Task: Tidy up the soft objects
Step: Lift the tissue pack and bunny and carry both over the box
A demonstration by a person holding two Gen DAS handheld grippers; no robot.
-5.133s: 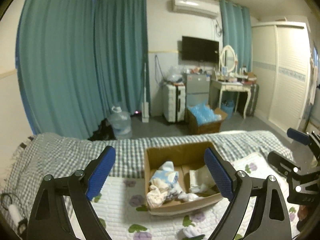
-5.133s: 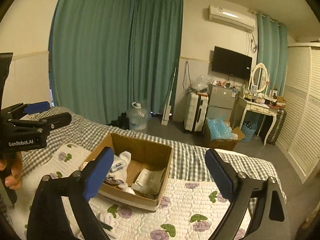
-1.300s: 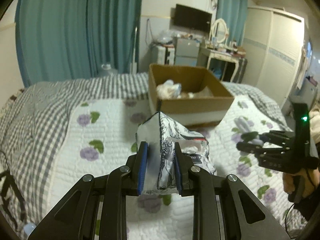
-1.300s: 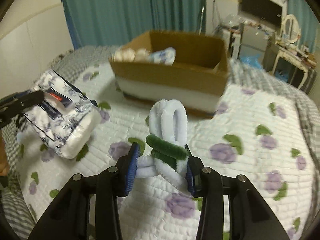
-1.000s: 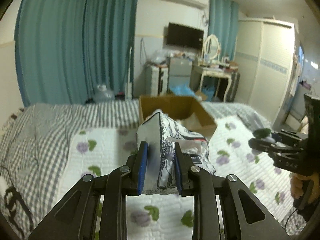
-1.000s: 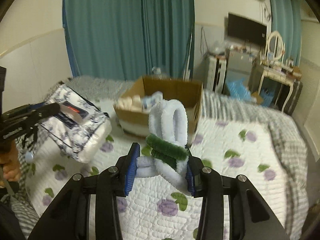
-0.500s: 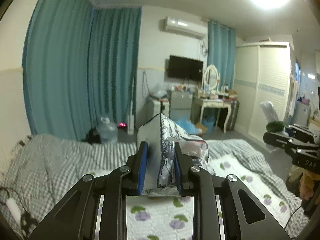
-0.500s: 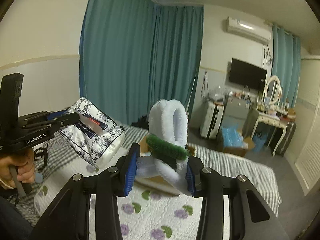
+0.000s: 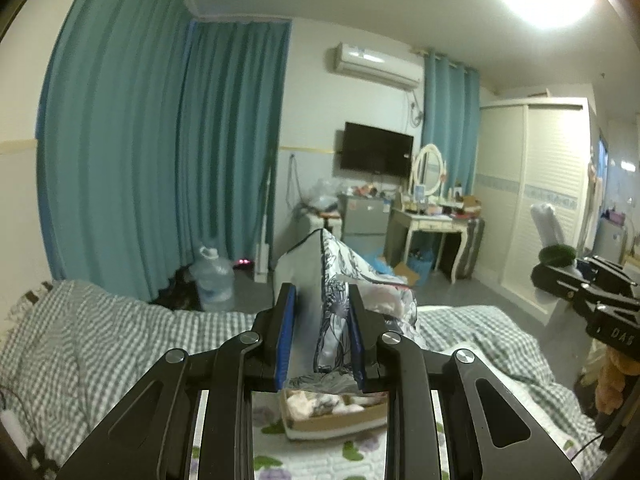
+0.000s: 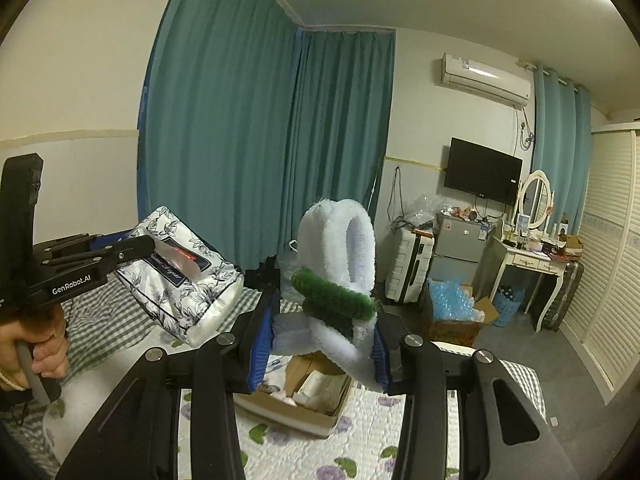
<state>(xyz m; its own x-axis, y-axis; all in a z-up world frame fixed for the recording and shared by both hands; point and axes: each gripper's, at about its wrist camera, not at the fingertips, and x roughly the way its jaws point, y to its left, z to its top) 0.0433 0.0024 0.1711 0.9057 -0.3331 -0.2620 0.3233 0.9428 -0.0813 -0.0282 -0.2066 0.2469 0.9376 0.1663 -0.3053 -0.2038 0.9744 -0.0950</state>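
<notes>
Left claw (image 9: 320, 336) clamped on tissue pack (image 9: 340, 280), long axis pointing away | right claw (image 10: 320, 344) clamped on upright chenille loop (image 10: 340, 248)

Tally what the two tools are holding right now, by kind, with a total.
Tissue packs, floral print: 1, the tissue pack clamped in the left tool
Fuzzy white-and-green plush items: 1, the plush item clamped in the right tool
Total: 2
</notes>
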